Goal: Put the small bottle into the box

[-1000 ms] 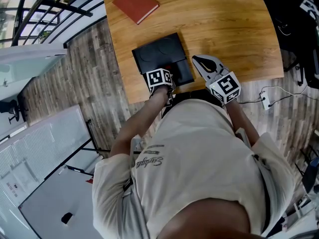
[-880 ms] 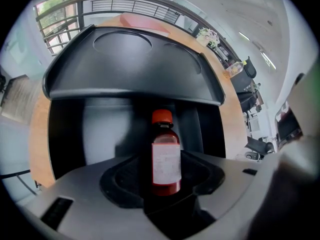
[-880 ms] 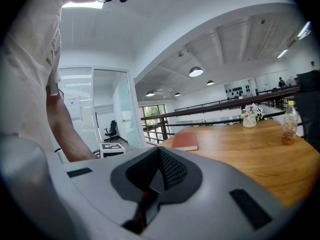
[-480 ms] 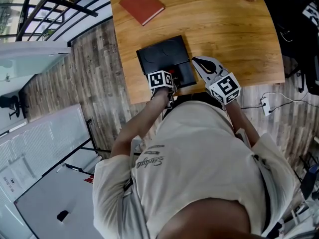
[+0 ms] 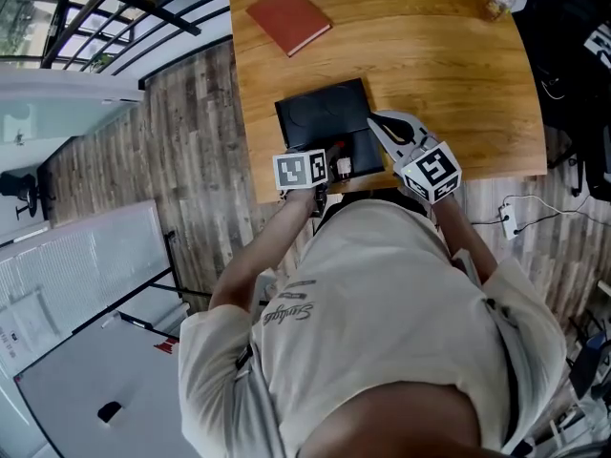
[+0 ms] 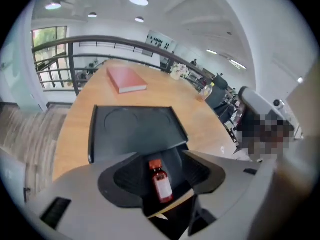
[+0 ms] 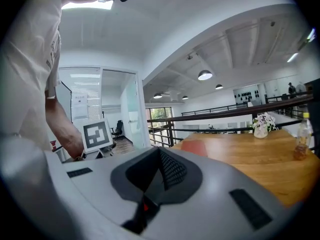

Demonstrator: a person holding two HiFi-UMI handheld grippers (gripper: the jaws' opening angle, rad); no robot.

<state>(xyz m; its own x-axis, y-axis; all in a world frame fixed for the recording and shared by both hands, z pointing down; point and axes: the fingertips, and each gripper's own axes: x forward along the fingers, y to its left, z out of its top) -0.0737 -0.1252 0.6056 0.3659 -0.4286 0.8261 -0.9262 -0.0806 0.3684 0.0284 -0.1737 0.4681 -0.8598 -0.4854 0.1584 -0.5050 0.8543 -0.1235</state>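
Note:
The small brown bottle [image 6: 160,181] with a red cap and white label lies on its side in the near half of the open black box [image 6: 132,129]. My left gripper [image 6: 160,165] hovers just over it, open, its pads well clear of the glass on both sides. From the head view the bottle [image 5: 341,167] shows beside the left gripper's marker cube [image 5: 301,170] at the table's near edge. Right of the box [image 5: 323,114], my right gripper [image 5: 380,118] is shut with nothing between its pads [image 7: 159,176].
A red book [image 5: 288,17] lies at the far left of the wooden table [image 5: 449,74]. A clear plastic bottle [image 5: 498,1] stands at the far right corner, with a flower vase [image 7: 260,125] near it. A power strip [image 5: 506,219] lies on the floor.
My left gripper has drawn back toward the table's near edge, and the bottle now lies uncovered in the box. The right gripper has stayed put.

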